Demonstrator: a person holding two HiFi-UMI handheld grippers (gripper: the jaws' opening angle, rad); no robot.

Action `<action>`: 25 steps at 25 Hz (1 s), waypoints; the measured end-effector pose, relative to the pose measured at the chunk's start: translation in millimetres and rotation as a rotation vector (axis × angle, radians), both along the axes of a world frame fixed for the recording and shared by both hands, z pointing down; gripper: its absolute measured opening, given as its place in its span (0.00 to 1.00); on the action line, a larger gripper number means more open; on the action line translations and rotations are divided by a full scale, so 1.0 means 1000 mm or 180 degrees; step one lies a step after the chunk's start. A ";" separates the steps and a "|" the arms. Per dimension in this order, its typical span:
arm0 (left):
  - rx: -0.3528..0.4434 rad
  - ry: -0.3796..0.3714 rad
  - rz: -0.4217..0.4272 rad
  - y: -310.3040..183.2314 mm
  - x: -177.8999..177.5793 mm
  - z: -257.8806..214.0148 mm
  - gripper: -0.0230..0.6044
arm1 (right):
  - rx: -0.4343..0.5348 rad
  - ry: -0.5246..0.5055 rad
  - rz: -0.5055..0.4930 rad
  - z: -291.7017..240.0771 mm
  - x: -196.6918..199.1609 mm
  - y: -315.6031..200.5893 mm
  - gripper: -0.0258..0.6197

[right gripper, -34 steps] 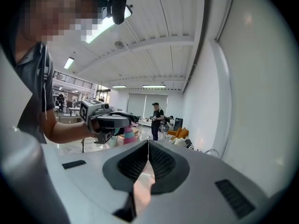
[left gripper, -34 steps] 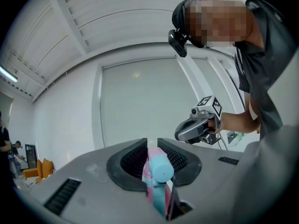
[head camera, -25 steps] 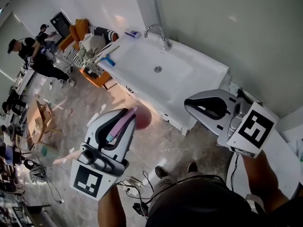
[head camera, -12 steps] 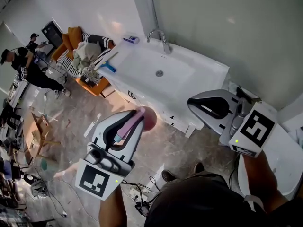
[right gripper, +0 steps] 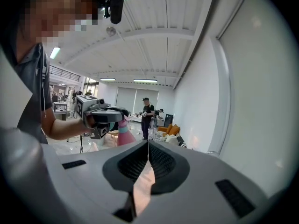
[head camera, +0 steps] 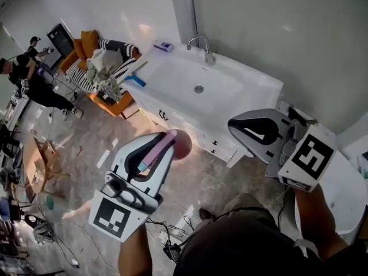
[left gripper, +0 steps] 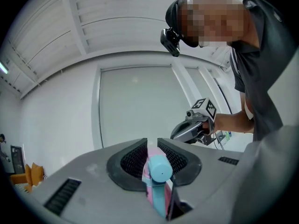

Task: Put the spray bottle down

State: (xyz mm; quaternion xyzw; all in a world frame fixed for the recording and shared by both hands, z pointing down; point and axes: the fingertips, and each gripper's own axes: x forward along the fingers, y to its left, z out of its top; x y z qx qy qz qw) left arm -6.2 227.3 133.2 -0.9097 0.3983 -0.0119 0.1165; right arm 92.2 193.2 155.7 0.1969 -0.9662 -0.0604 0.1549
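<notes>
The pink plastic spray bottle with a teal sprayer head (head camera: pixel 179 144) is off the ground, pinched by the left gripper (head camera: pixel 165 137), whose jaws are pressed onto its neck. In the left gripper view the teal nozzle faces back toward the camera between the ribbed pads. The bottle's long axis runs along the jaws, so its rounded pink body sticks out past the tips and points toward the front edge of the long white vanity counter with its sunken basin (head camera: pixel 260 88). That counter lies ahead of the left gripper, which looks the nearer of the two to its front edge. The right gripper (head camera: pixel 229 126) hangs off to the side with its jaws pressed together on nothing. The likeliest landing room is the flat rim round the basin. The far left end carries a blue-handled tool (head camera: pixel 134 80), and the curved chrome tap (head camera: pixel 202 42) guards the back edge, so the front lip looks freest. The bottle would need tipping upright before the jaws let go.
</notes>
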 end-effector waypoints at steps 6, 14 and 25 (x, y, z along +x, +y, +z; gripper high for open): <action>-0.0027 0.0014 -0.0045 -0.024 0.002 0.001 0.15 | -0.0049 0.0002 -0.0026 0.004 0.003 -0.026 0.05; -0.0054 -0.0111 -0.0205 -0.069 0.024 -0.002 0.15 | -0.0092 -0.0100 -0.0211 0.005 0.017 -0.080 0.05; -0.0155 -0.0207 -0.0461 -0.094 0.052 0.009 0.14 | -0.0199 -0.0147 -0.0420 0.018 0.041 -0.117 0.05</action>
